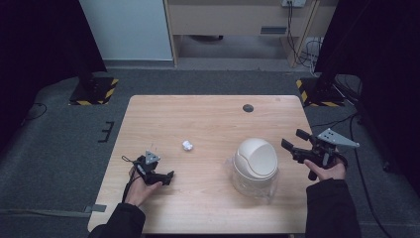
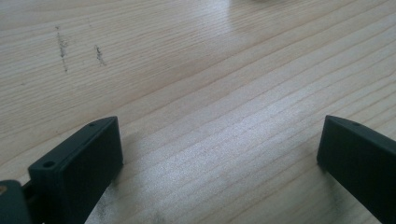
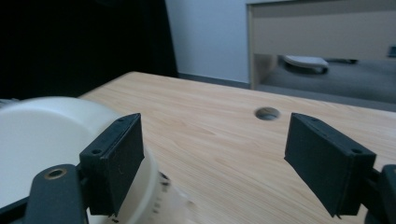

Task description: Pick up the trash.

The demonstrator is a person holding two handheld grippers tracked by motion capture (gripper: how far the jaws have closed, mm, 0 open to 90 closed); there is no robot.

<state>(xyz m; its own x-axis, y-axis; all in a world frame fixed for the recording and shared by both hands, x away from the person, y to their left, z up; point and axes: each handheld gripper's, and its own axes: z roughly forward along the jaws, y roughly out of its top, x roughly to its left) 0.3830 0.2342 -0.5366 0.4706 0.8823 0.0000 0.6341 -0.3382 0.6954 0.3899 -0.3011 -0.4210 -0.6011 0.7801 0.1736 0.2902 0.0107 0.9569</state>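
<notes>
A small clear bin with a cream dome lid (image 1: 255,166) stands on the wooden table (image 1: 213,119), right of centre. A crumpled white paper ball (image 1: 187,145) lies left of it. My left gripper (image 1: 170,177) rests low over the table near the front left, jaws wide open over bare wood (image 2: 219,140). My right gripper (image 1: 292,140) hovers just right of the bin, open and empty. In the right gripper view the cream lid (image 3: 42,140) sits behind the left jaw, with the gap between the jaws (image 3: 215,154) over bare table.
A round cable hole (image 1: 248,108) sits near the table's far edge, also seen as the hole (image 3: 267,113) in the right gripper view. Faint scuff marks (image 2: 63,46) mark the wood. Dark stands with hazard-striped bases (image 1: 94,91) flank the table on grey carpet.
</notes>
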